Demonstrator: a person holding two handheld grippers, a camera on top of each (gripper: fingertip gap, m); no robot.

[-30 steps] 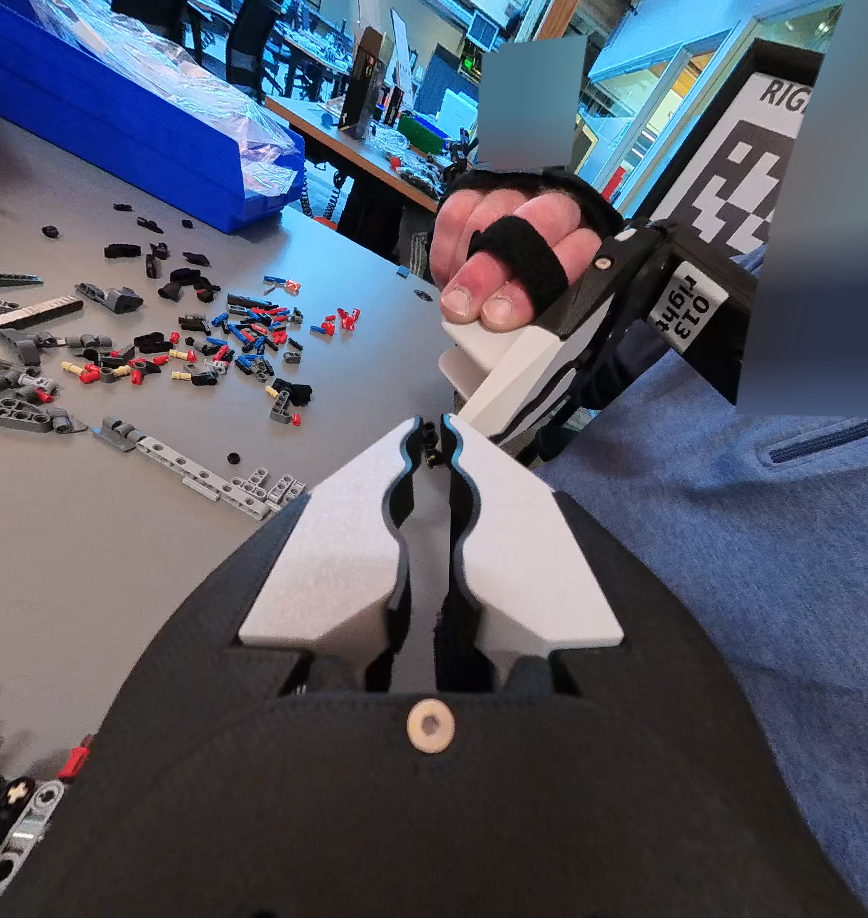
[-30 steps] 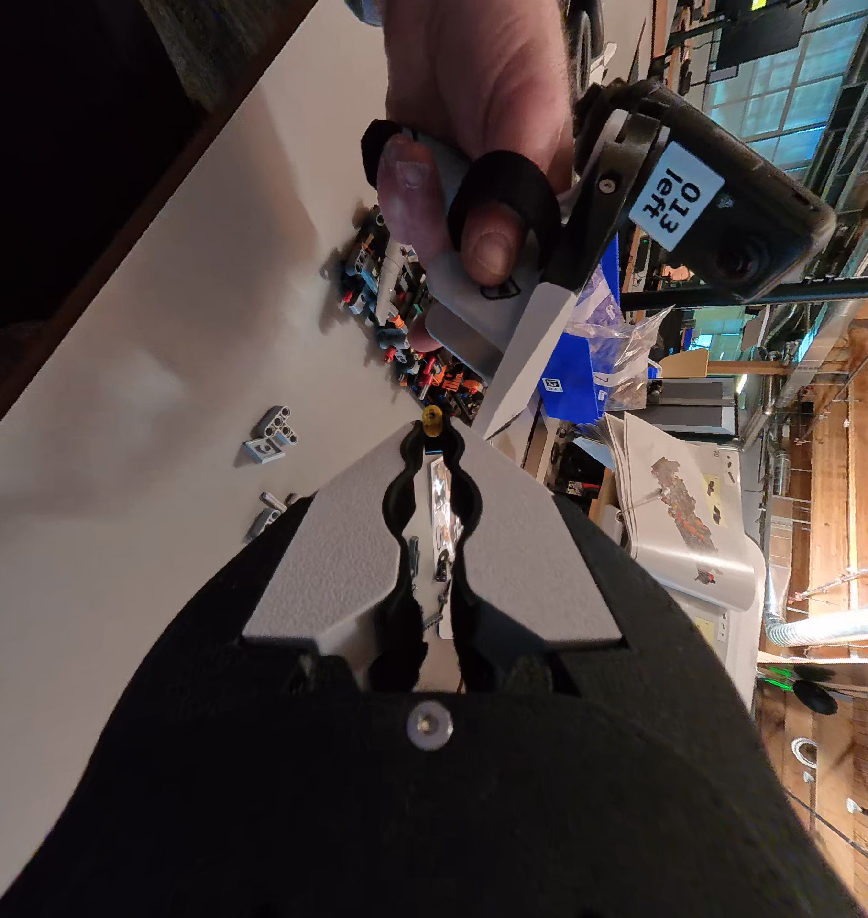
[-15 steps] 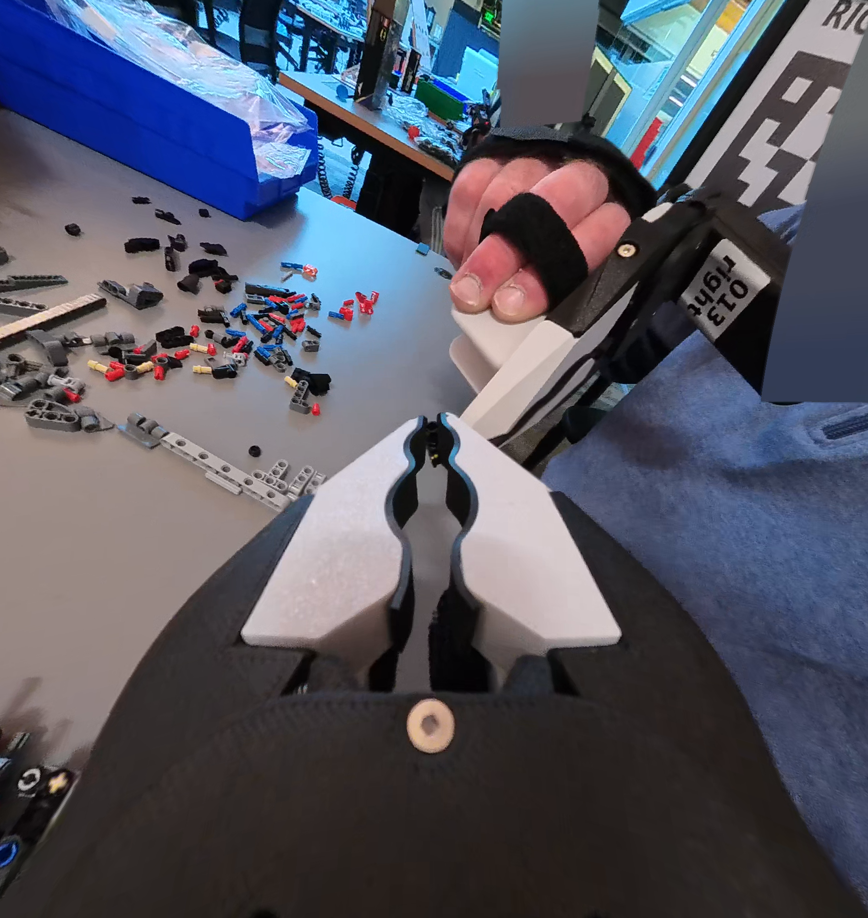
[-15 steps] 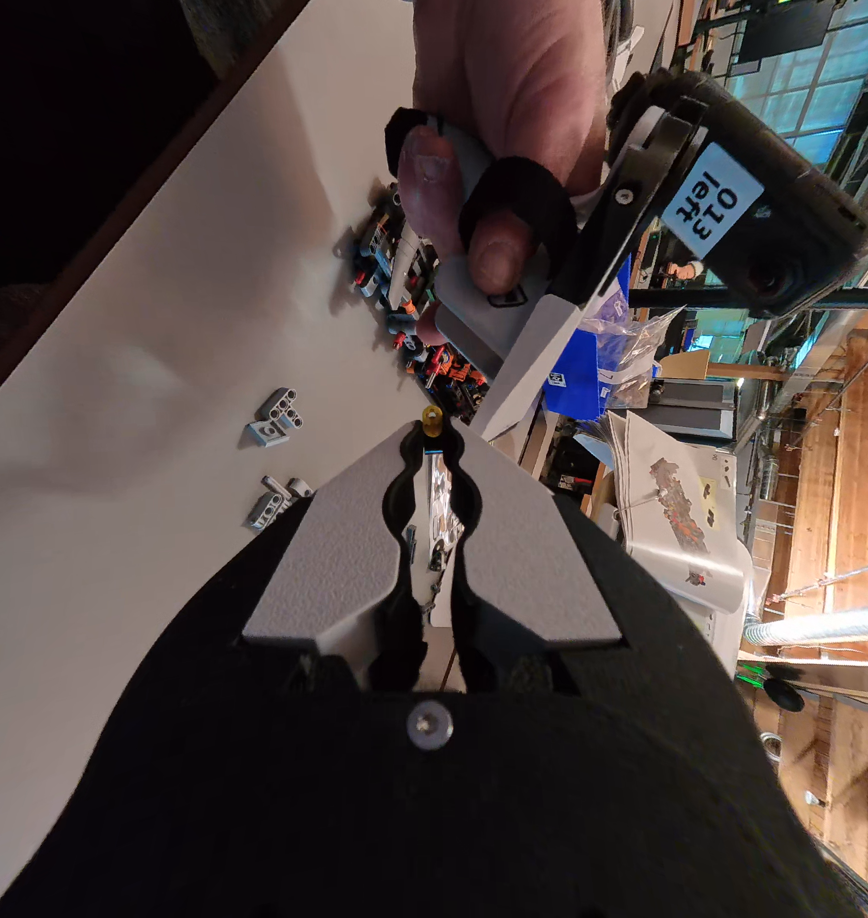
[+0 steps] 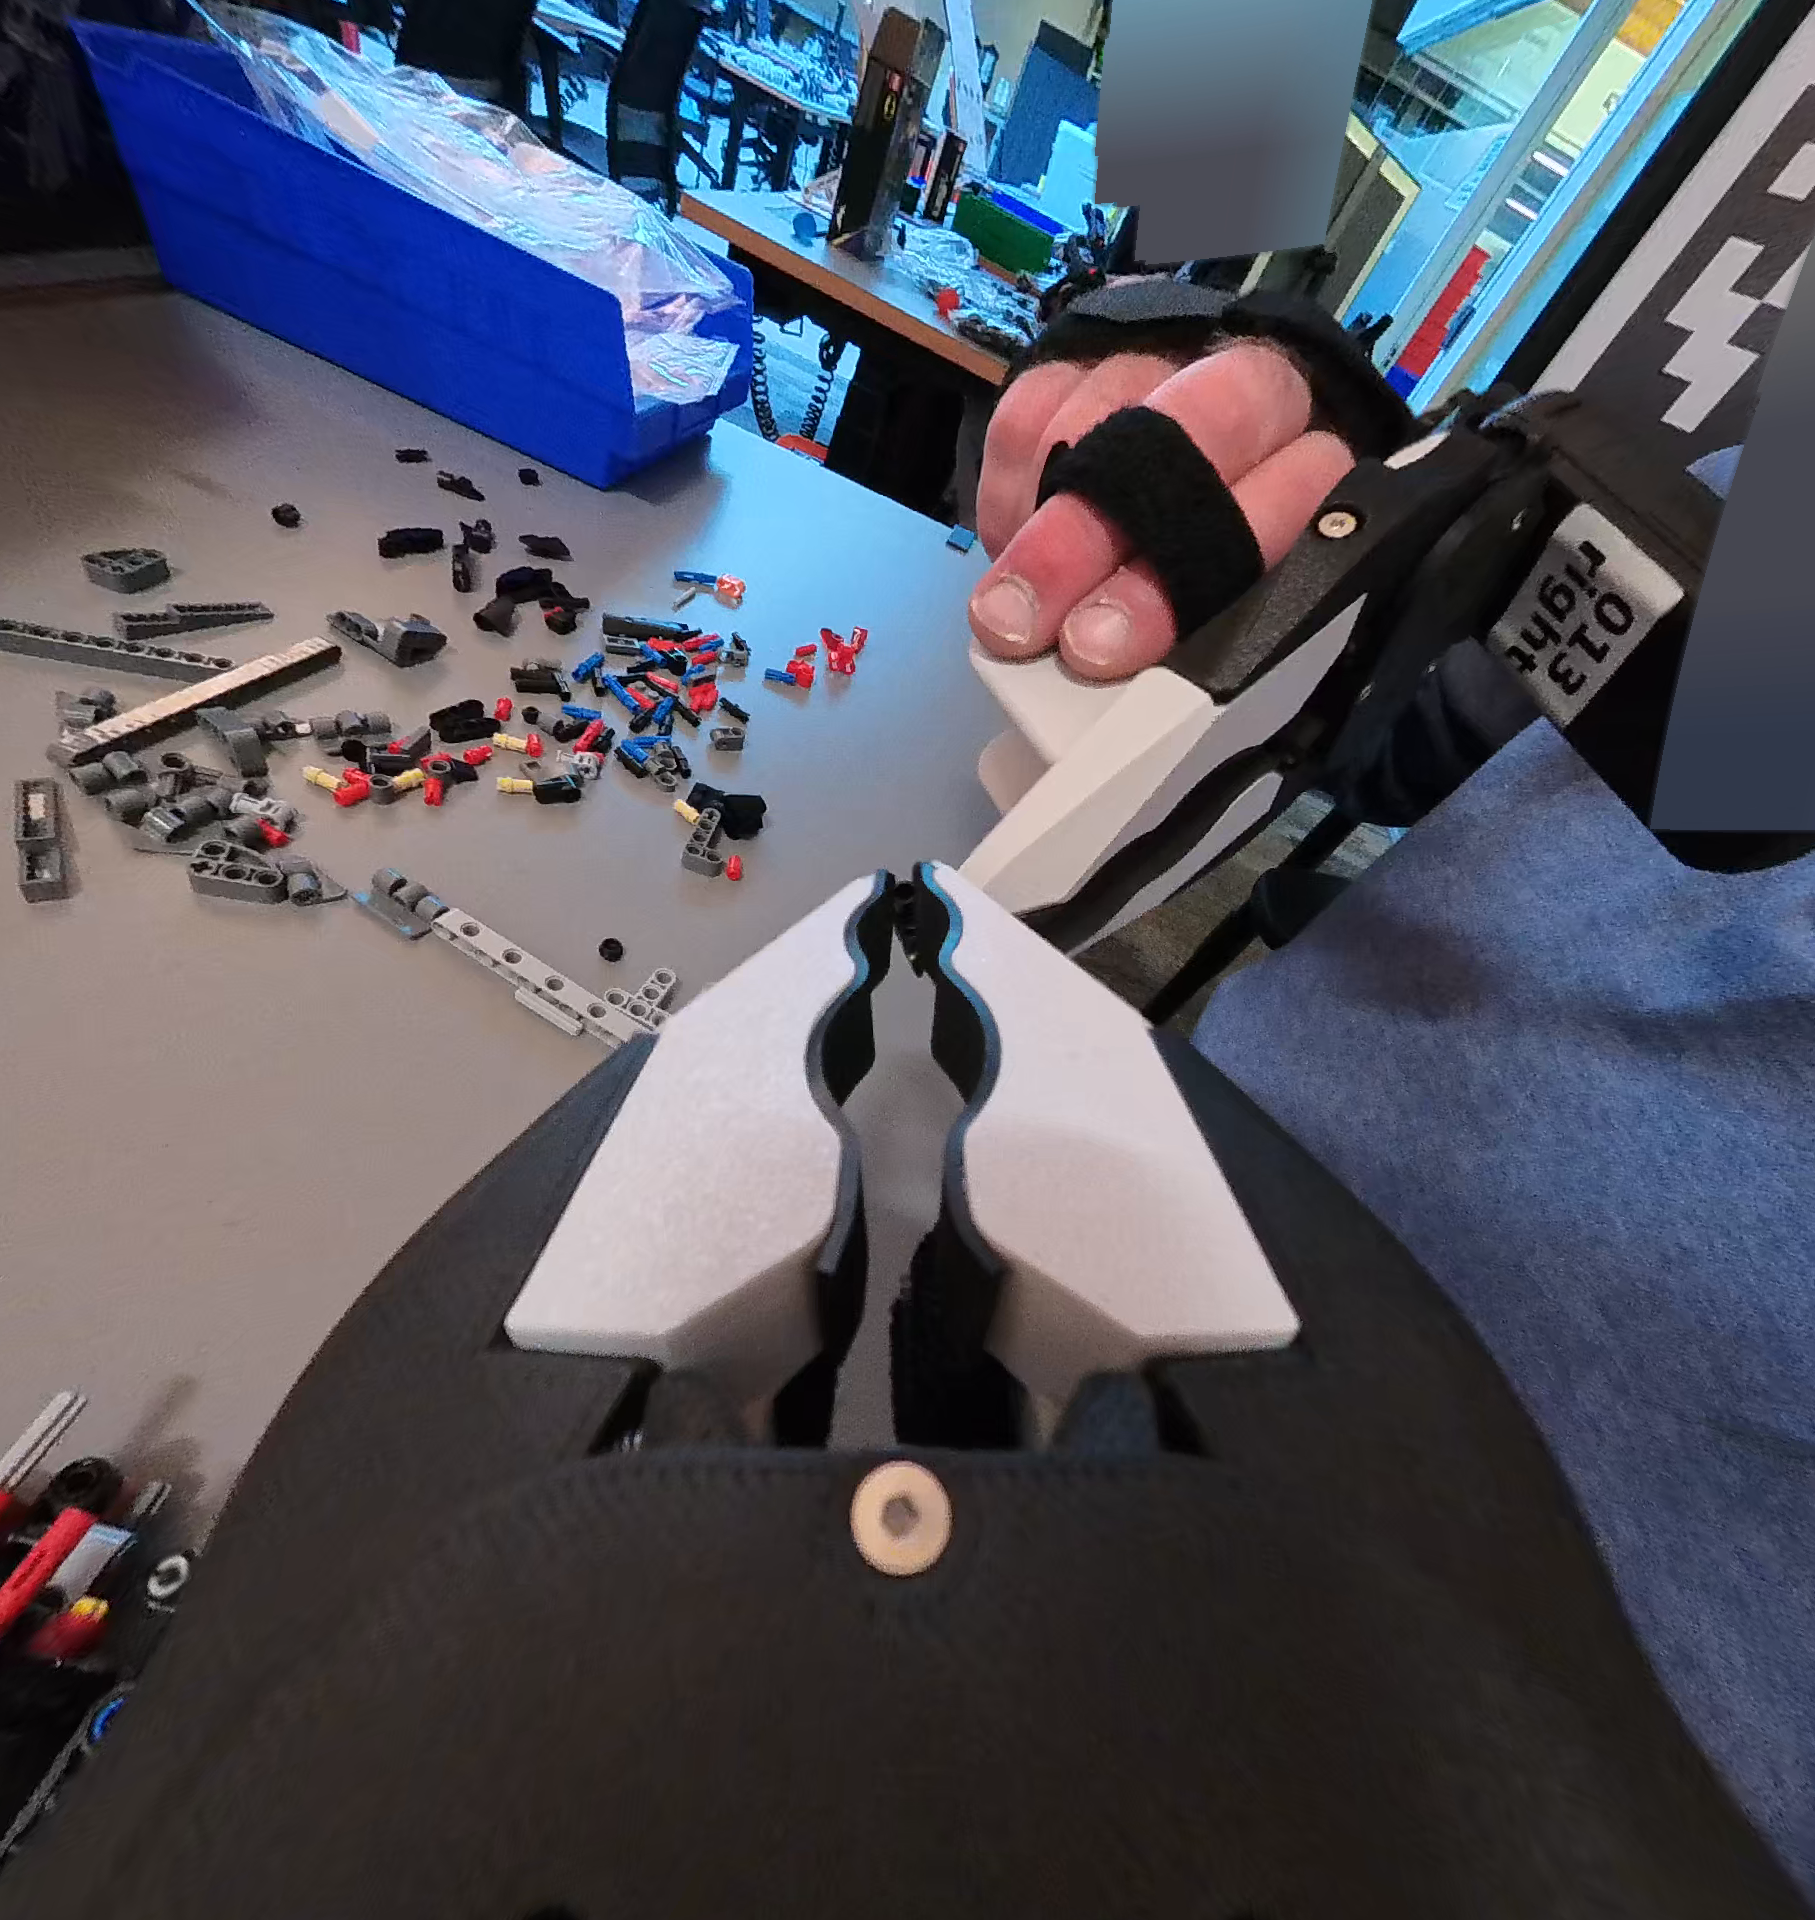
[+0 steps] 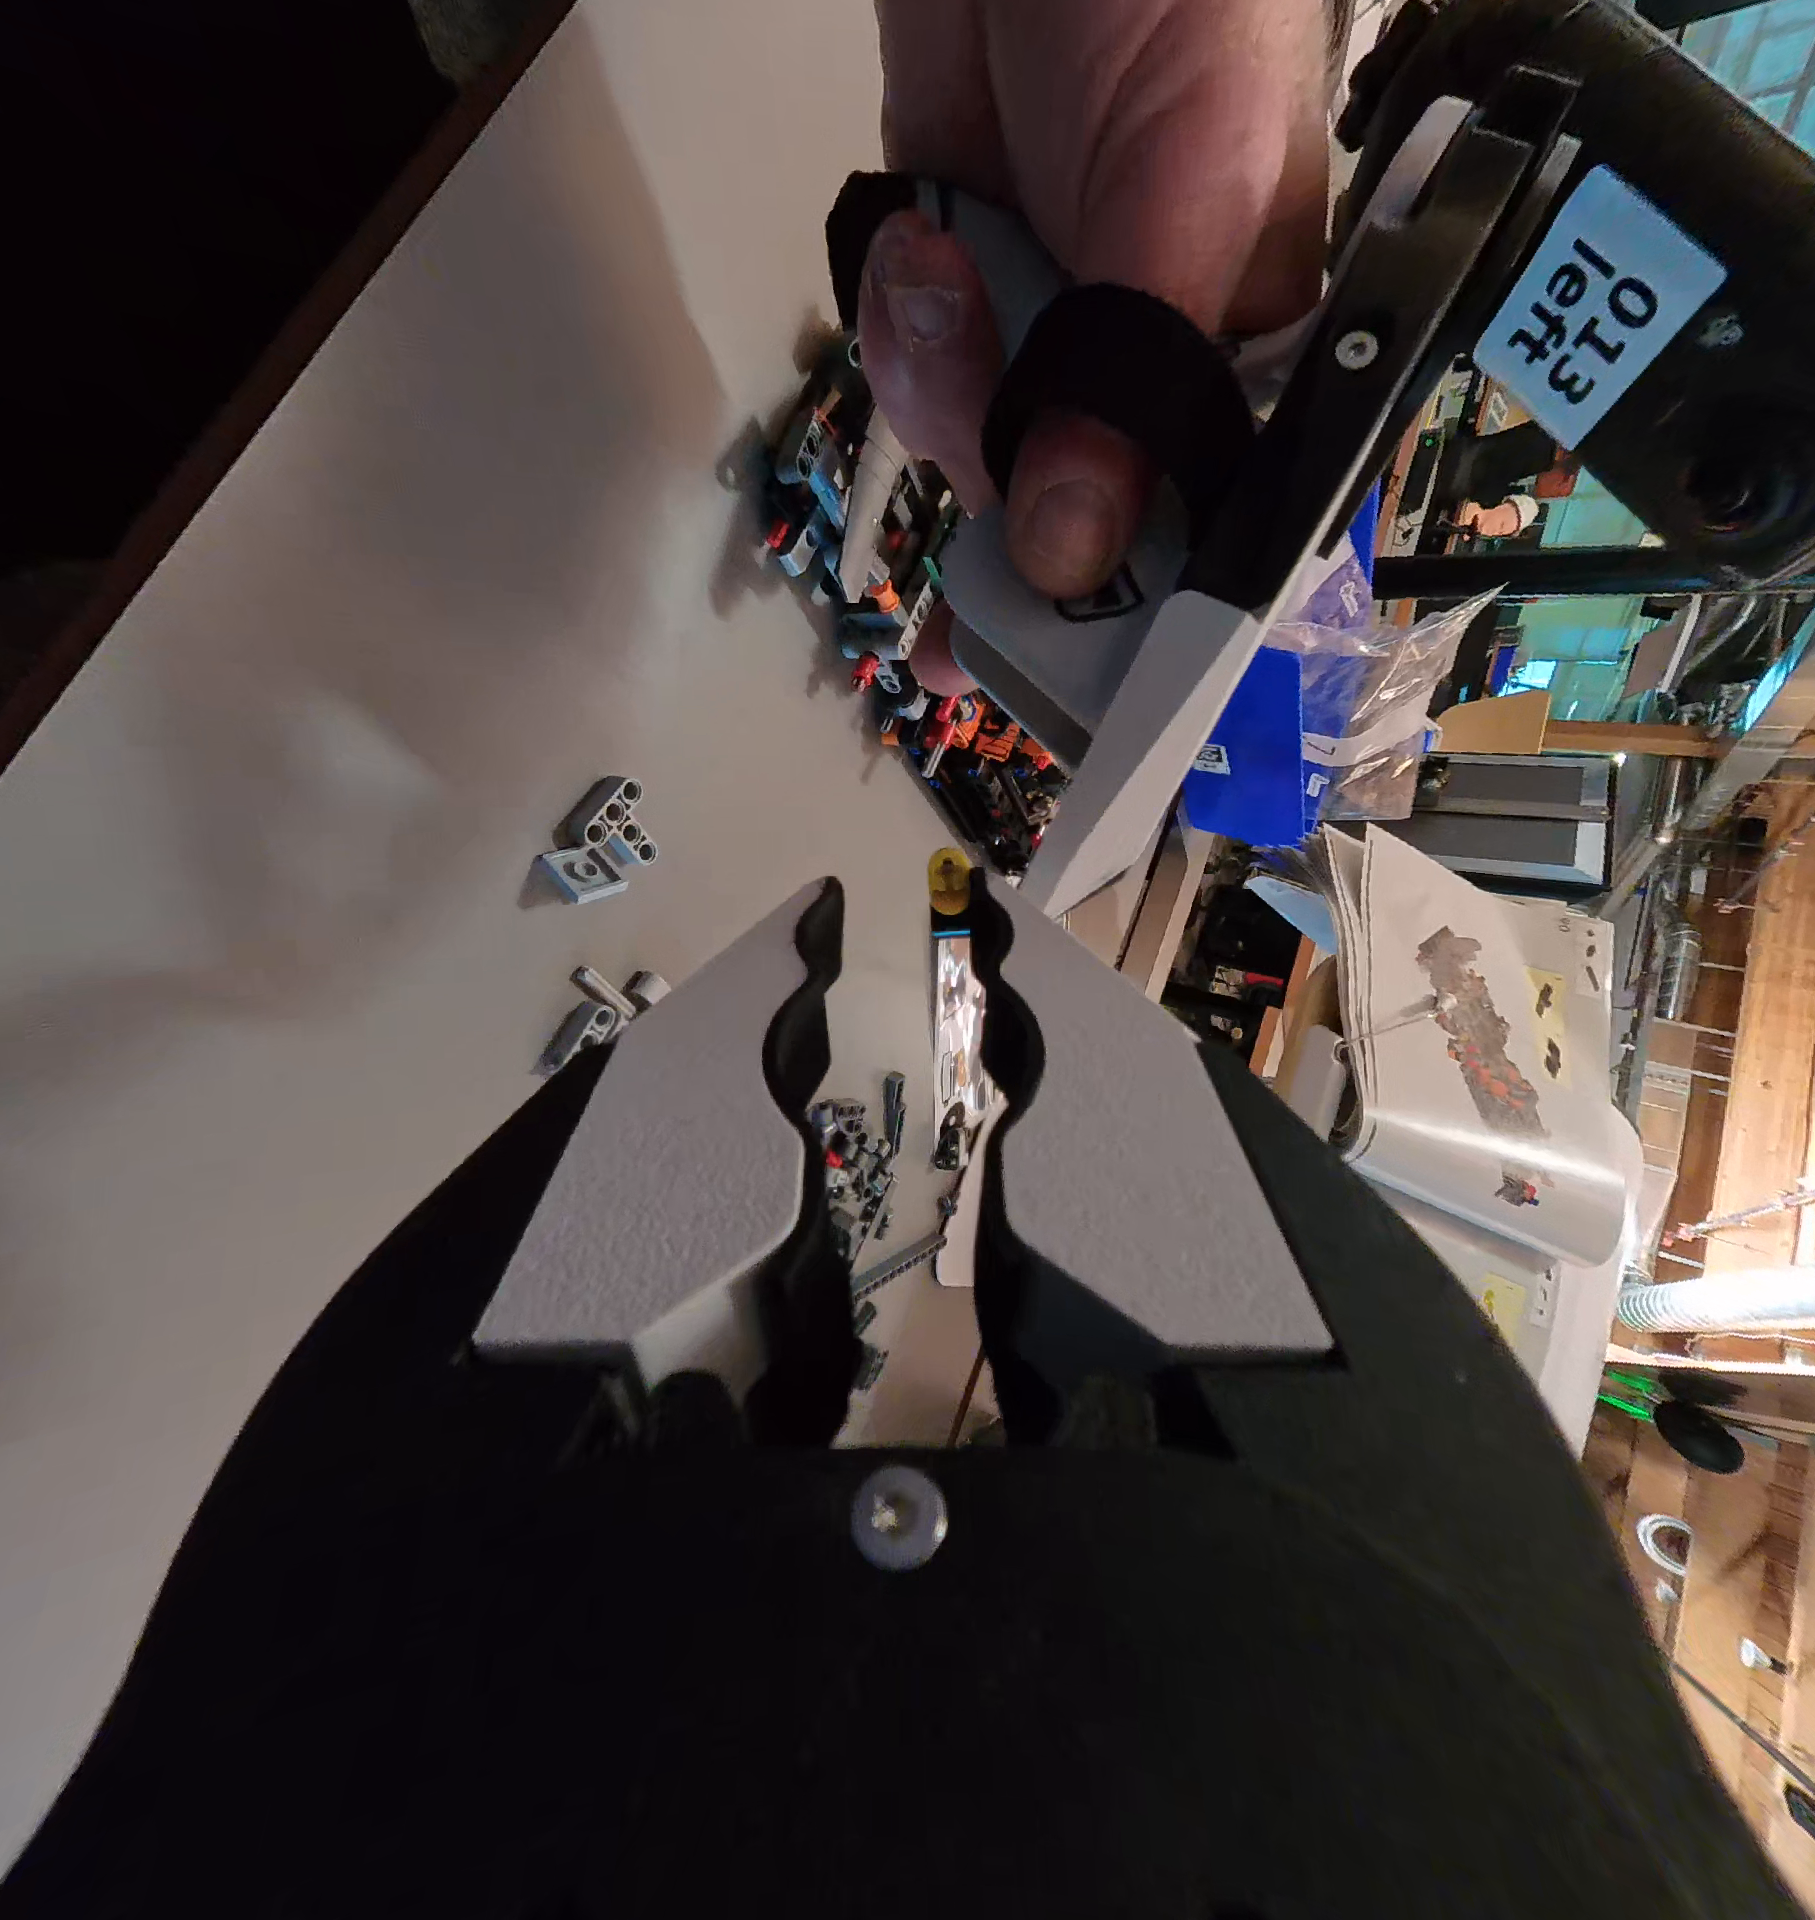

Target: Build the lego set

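Since a second ago the right gripper (image 6: 908, 899) has spread its fingers, leaving the yellow stud (image 6: 949, 883) on the small black piece (image 5: 905, 914) clamped by the left gripper (image 5: 907, 902), while loose parts (image 5: 529, 727) at ten o'clock and the half-built model (image 6: 882, 582) show much remains.

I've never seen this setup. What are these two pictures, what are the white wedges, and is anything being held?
There is no robot here. A person holds a claw in each hand, and each claw carries a camera looking along its two white fingers. One picture comes from the left claw, pinched shut on a small black piece. The other comes from the right claw, which is open, with a yellow piece beside one fingertip. On the grey table lie loose building pieces and a blue bin of bags. A booklet lies beyond.
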